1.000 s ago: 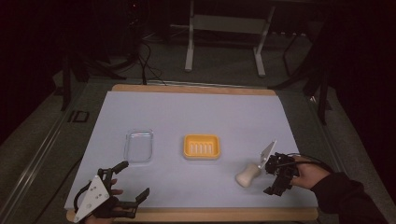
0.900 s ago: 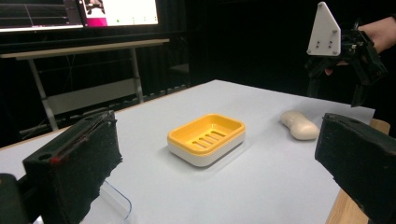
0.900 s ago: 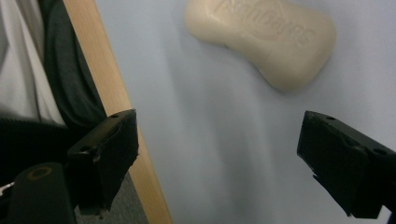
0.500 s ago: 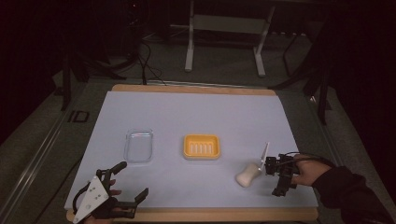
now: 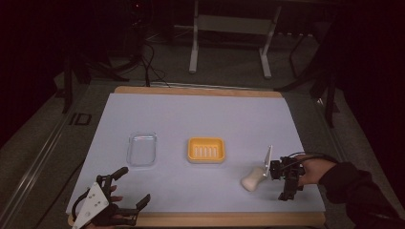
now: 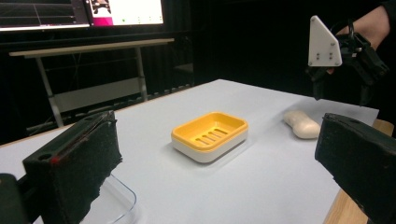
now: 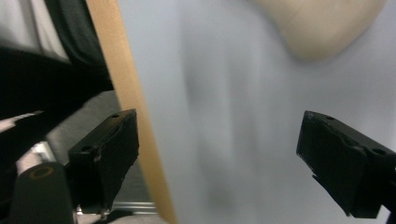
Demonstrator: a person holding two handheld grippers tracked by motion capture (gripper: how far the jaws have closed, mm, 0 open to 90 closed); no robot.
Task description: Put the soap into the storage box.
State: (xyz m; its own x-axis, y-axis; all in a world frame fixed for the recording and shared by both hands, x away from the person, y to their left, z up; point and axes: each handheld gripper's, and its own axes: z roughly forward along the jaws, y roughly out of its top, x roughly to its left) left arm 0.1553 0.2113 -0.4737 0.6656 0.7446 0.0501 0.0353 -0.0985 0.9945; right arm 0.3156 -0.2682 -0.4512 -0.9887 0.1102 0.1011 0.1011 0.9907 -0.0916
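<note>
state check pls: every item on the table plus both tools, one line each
Cream-coloured bar of soap: lying flat on the white mat, not held, next to the right tool.
Yellow plastic soap dish: upright, empty, mid-mat.
Clear plastic lid: lying flat on the mat, apart from the dish.
Right tool: open, nothing between its jaws.
Left tool: open, empty, at the near edge of the table.

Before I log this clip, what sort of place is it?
Probably a lab recording station, not a home: a white-topped table in a dark room, monitors behind a metal-legged stand, and cables on the floor. A yellow soap dish sits staged on it.
</note>
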